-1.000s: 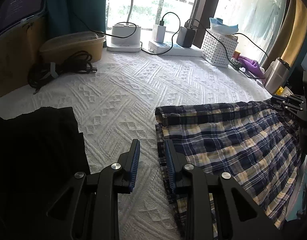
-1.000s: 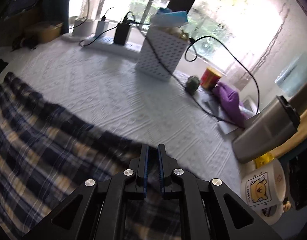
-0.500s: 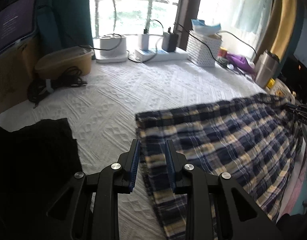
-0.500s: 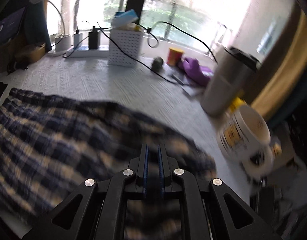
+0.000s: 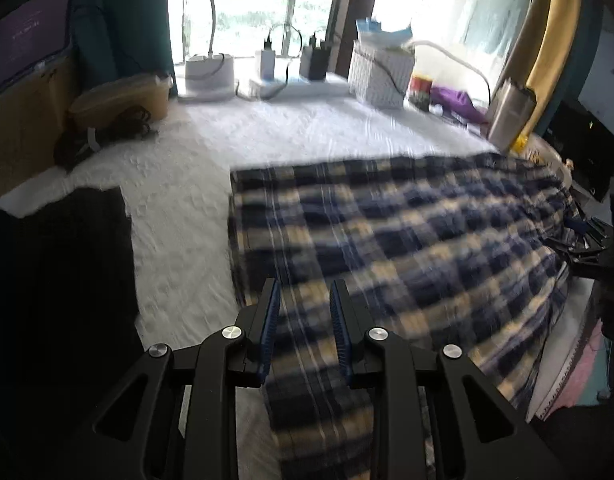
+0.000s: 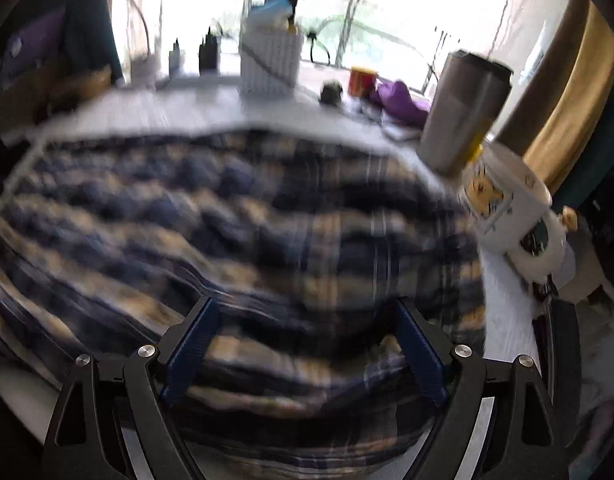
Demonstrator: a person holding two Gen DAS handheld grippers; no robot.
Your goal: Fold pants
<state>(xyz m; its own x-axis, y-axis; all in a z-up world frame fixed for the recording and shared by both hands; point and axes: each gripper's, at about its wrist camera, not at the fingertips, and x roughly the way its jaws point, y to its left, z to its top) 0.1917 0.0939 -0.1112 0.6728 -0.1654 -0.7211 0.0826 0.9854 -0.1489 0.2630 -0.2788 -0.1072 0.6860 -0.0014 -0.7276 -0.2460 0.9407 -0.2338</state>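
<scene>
left gripper (image 5: 305,330): clamps near edge of navy-cream plaid cotton pants (image 5: 407,240), steadying fold | right gripper (image 6: 303,354): jaws opening, releasing cloth

bright window (image 5: 267,8) backlight, glare; heavy motion blur; fisheye edges dark.

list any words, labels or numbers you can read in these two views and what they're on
None can be read.
Screen at far left: pale lines of text, too small and blurred.
Red can by the white basket: label smeared by motion.
White mug: a cartoon bear picture, no legible words.
Steel tumbler and plaid pants: no lettering visible.
</scene>
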